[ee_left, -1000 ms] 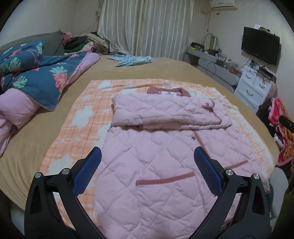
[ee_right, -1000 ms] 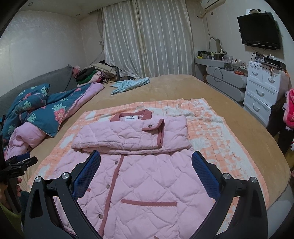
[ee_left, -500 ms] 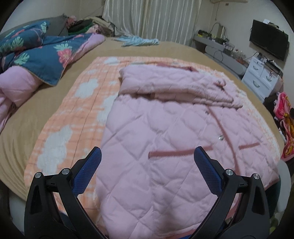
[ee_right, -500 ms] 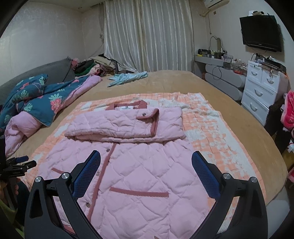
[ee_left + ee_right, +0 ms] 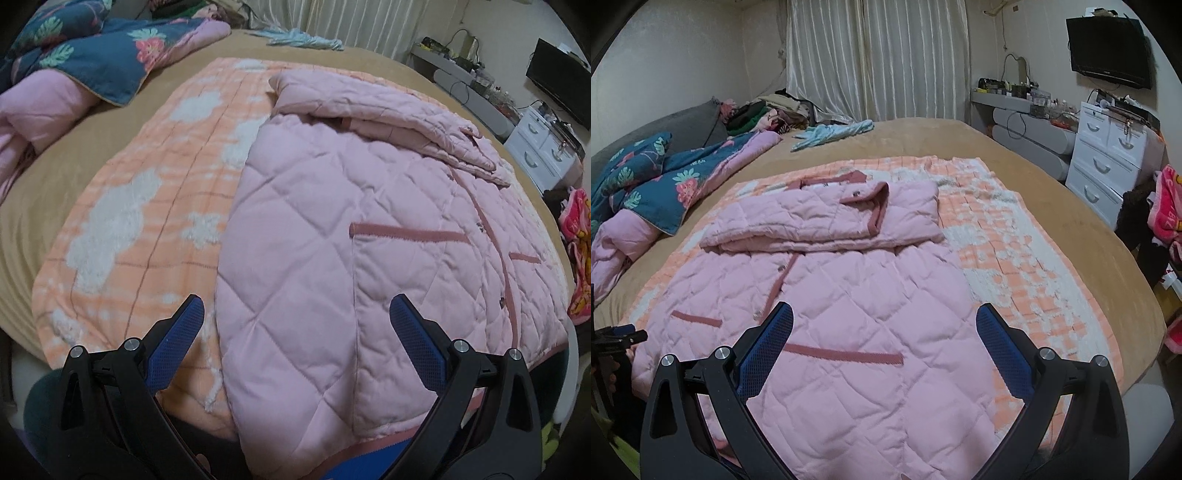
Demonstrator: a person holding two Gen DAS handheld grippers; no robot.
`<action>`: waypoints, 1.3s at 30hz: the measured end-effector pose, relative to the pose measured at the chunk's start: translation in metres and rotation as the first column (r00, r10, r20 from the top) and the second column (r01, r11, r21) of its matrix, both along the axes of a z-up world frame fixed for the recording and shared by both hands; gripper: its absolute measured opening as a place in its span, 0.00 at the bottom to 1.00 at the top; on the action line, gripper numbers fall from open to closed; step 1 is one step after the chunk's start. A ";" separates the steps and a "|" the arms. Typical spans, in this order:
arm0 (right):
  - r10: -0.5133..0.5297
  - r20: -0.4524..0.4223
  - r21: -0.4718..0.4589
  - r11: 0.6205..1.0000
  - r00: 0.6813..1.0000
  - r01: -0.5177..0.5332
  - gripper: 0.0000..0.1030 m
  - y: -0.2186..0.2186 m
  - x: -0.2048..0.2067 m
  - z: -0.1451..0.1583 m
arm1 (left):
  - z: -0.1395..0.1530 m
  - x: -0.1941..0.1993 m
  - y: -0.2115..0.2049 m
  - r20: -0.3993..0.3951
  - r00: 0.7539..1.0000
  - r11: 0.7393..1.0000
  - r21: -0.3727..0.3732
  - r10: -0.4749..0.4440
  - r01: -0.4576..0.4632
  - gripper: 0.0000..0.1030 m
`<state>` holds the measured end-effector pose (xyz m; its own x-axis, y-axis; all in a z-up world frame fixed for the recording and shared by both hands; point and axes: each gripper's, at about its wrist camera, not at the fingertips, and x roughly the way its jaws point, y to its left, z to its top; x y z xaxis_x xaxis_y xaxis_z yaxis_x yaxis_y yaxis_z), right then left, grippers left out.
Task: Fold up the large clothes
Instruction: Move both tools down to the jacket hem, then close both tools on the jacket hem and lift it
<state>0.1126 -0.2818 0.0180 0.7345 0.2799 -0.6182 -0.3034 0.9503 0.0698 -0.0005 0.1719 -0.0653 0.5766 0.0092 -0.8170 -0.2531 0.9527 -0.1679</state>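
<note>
A pink quilted jacket with dark pink trim lies flat on an orange and white blanket on the bed; it also shows in the right wrist view. Its sleeves are folded across the chest near the collar. My left gripper is open, low over the jacket's near left hem corner. My right gripper is open above the jacket's lower right part, over the pocket trim. The left gripper also shows at the left edge of the right wrist view.
A blue floral duvet and pink bedding lie at the bed's left. A light blue garment lies at the far side. White drawers, a grey dresser and a wall TV stand to the right.
Both grippers have moved down and closer to the jacket's hem. The left one has come down much nearer to the near left corner. Both stay open.
</note>
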 end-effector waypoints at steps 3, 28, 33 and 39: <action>-0.014 -0.022 -0.005 1.000 1.000 0.014 0.96 -0.008 0.000 -0.008 | -0.005 -0.003 0.001 -0.024 1.000 1.000 -0.011 -0.002 0.002 0.92; 0.006 -0.377 -0.058 0.998 0.926 -0.030 0.96 -0.066 -0.019 -0.127 | -0.049 -0.005 -0.011 -0.189 0.981 0.998 -0.054 -0.037 0.028 0.92; 0.032 -0.426 -0.050 0.997 0.904 -0.059 0.96 -0.064 -0.022 -0.138 | -0.051 -0.008 -0.014 -0.198 0.979 0.998 -0.059 -0.046 0.035 0.92; 0.050 -0.422 -0.032 0.997 0.905 -0.070 0.96 -0.066 -0.025 -0.142 | -0.051 -0.009 -0.017 -0.202 0.978 0.997 -0.065 -0.056 0.044 0.92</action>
